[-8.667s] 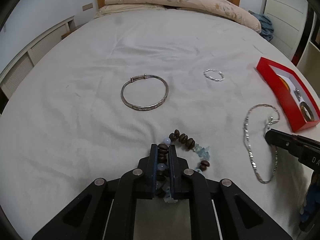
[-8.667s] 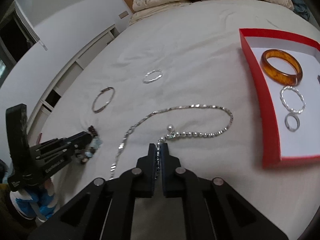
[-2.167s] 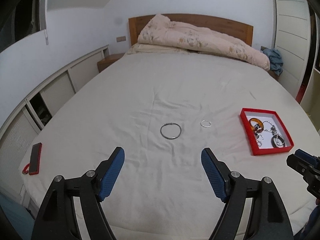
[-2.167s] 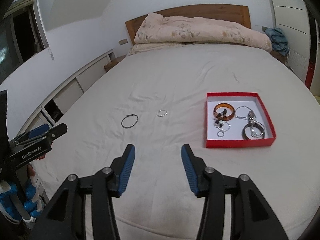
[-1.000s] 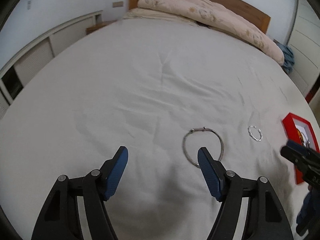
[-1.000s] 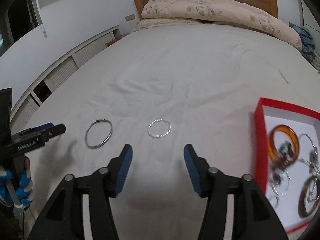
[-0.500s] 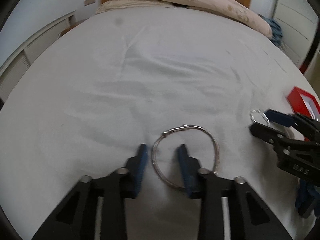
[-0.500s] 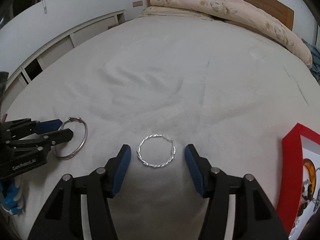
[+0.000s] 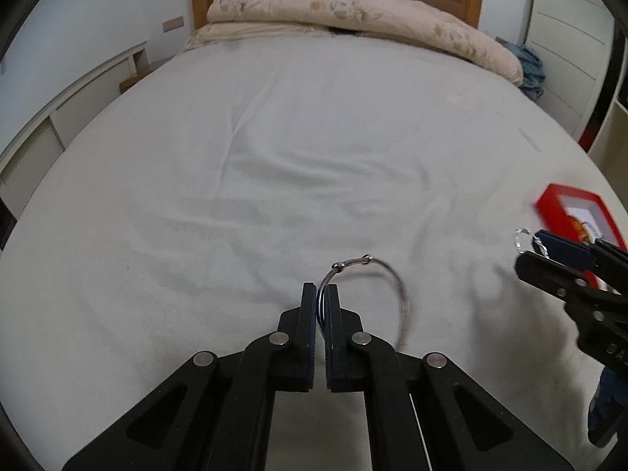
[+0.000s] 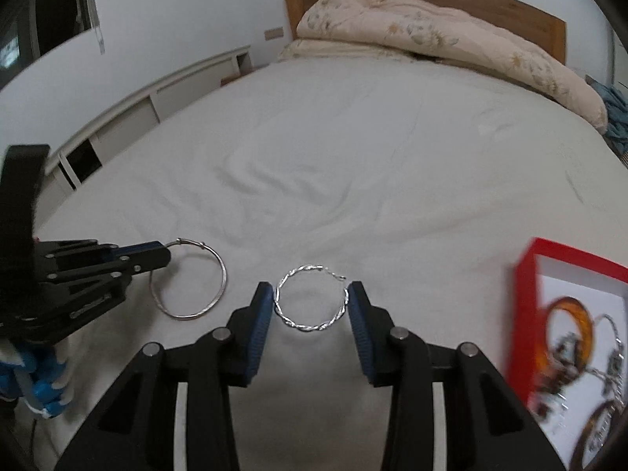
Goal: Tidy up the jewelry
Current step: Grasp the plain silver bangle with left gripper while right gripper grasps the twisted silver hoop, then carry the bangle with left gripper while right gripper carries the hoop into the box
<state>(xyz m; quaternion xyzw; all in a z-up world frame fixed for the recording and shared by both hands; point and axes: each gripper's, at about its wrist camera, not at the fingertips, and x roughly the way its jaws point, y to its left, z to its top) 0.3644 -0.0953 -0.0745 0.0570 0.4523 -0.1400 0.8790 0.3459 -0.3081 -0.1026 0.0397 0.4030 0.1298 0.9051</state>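
White bed sheet carries both bangles flat. Left tool angles downward, clamped on the plain bangle rim. Right tool, its jaws just closing, brackets the twisted bangle ungripped.

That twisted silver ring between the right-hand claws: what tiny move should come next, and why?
Probably finish closing the right gripper. The twisted ring lies on the bed between its pads, which have just been closing and flank it closely; whether they touch it yet I cannot tell.

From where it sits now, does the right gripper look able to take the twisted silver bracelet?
Probably yes. The right gripper has been closing, and the twisted silver bracelet lies flat on the bed sheet between its blue pads, nothing covering it. The left gripper is off to the side, shut on the plain bangle.
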